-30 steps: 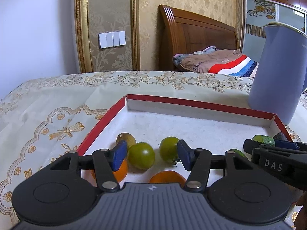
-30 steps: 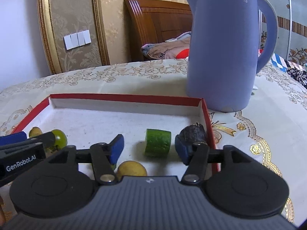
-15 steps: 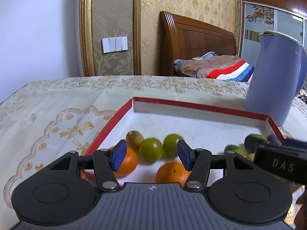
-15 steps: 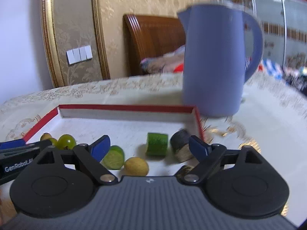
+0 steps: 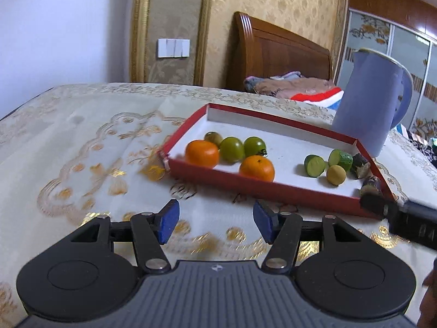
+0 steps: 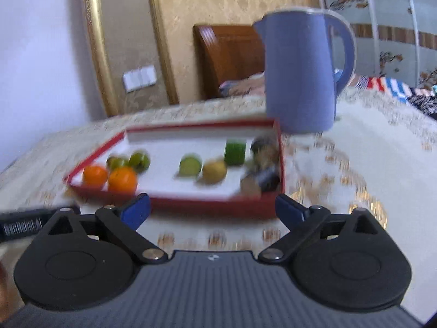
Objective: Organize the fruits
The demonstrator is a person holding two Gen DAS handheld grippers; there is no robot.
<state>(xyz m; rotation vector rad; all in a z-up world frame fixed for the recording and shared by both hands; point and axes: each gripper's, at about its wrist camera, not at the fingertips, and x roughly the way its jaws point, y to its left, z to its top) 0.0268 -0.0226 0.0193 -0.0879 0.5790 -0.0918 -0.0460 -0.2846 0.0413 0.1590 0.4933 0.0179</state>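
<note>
A red-rimmed white tray sits on the patterned tablecloth. At its left lie two oranges, two green tomatoes and a brownish fruit. At its right lie two cucumber pieces, a yellow fruit and dark sugarcane chunks. My left gripper is open and empty, in front of the tray. My right gripper is open wide and empty, also in front of the tray; its view is blurred. Its tip shows in the left wrist view.
A tall lilac kettle stands just behind the tray's right far corner. The tablecloth spreads to the left. A wooden headboard and bedding lie beyond the table.
Both grippers have pulled back out of the tray and risen. The right gripper has opened wider. All the fruit stays in the tray.
</note>
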